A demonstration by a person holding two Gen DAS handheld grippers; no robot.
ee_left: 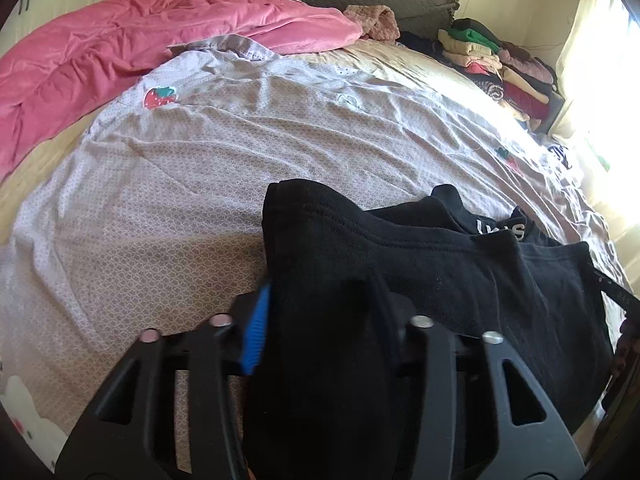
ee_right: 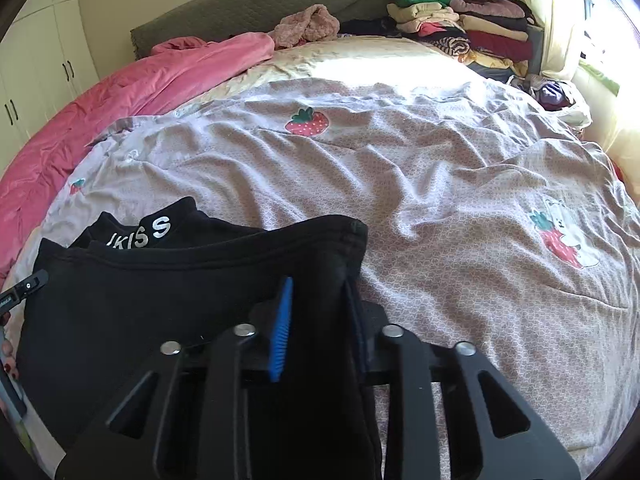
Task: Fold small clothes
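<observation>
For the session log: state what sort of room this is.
Most likely a home bedroom. A bed with a strawberry-print cover fills the view, a pink duvet is bunched at one side, and stacks of folded clothes sit by the padded headboard.

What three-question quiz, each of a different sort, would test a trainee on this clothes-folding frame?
1. True or false: the left claw and the right claw each pinch a corner of the black garment.
2. Multiple choice: where is the stack of folded clothes? A) in the far corner of the bed by the window; B) on the pink blanket; C) under the black garment.
3. Fill in: the patterned bedsheet carries pictures of a fruit, the ____.

Key: 1 true; 2 A; 3 strawberry.
</observation>
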